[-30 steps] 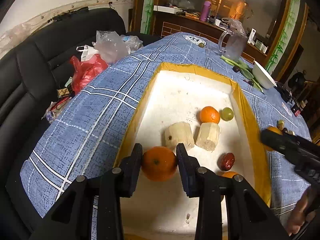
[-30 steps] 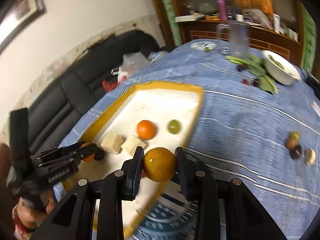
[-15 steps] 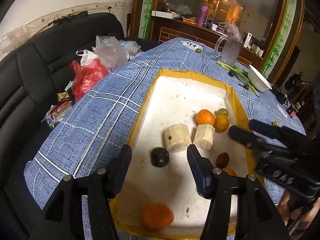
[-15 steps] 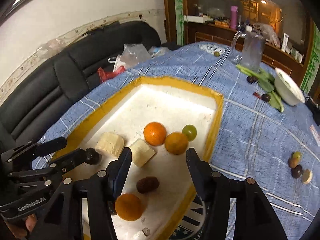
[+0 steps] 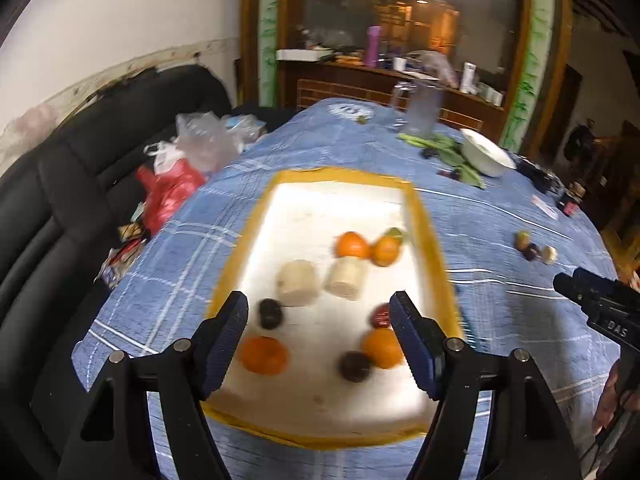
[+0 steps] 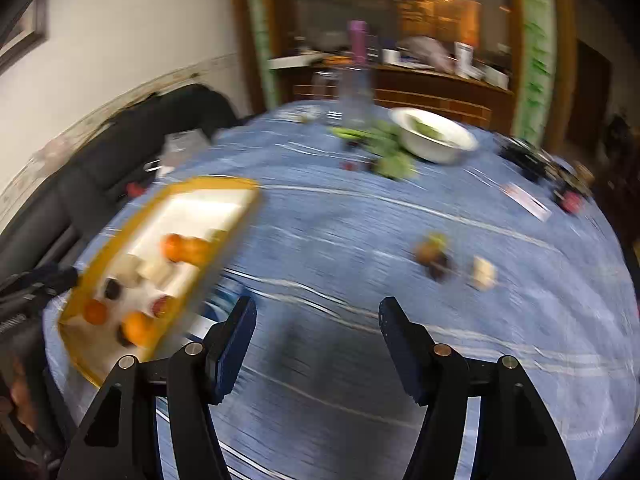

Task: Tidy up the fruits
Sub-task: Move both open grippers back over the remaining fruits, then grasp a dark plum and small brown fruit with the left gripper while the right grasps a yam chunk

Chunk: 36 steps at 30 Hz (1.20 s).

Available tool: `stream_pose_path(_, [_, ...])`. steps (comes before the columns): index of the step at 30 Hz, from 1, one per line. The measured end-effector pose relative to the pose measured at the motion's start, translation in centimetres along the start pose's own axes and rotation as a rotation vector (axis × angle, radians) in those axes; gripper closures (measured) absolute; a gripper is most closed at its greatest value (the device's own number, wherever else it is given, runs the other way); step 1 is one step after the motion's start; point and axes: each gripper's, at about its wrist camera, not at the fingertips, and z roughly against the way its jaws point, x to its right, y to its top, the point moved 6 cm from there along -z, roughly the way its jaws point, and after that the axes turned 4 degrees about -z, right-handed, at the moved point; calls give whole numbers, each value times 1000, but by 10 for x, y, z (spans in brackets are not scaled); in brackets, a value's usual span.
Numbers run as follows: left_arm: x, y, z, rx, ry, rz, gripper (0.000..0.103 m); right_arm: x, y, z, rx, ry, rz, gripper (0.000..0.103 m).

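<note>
I see the blue-checked table [image 5: 500, 216] carrying the yellow-rimmed tray [image 5: 430, 248] where the oranges [image 5: 262, 354] lie, while my left hand-held gripper [image 5: 320, 336] above it and right hand-held gripper [image 6: 314, 332] over bare cloth are both opening, empty.

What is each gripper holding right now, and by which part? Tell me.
Nothing. The left gripper and the right gripper are both empty, jaws opening; the oranges lie loose in the tray.

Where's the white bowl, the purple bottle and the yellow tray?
white bowl [image 6: 436, 148]: right wrist view, outer wall.
purple bottle [image 5: 374, 46]: left wrist view, body.
yellow tray [image 5: 430, 236]: left wrist view, right rim.
</note>
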Motion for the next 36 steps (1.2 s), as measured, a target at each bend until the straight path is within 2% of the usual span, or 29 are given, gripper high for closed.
stream_pose_path(7, [60,2,3,-18,-115,-59,26,96,-20,23,7,-104,-165,35])
stream_pose_path(11, [100,4,-3,-39,-171,-116,26,119,-20,21,3,-105,-209,35])
stream_pose_path(17, [151,13,-23,-67,-231,-165,26,127,-1,-9,-4,-102,-211,36])
stream_pose_path(18, [156,13,-27,-73,-237,-168,26,128,4,-16,-2,-106,-211,39])
stream_pose_path(20, [166,14,-36,-84,-250,-177,26,129,13,-32,-5,-114,-209,58])
stream_pose_path(24, [182,18,-54,-102,-264,-189,26,136,27,-61,-18,-155,-211,61])
stream_pose_path(28, [192,24,-71,-116,-275,-189,26,140,29,-83,-41,-150,-215,69])
stream_pose_path(29, [194,25,-75,-119,-278,-188,26,140,28,-87,-45,-146,-217,77])
stream_pose_path(31, [199,28,-83,-124,-282,-184,26,141,26,-92,-57,-118,-226,84])
stream_pose_path(36, [218,34,-109,-145,-316,-162,26,149,26,-84,-33,-62,-269,88])
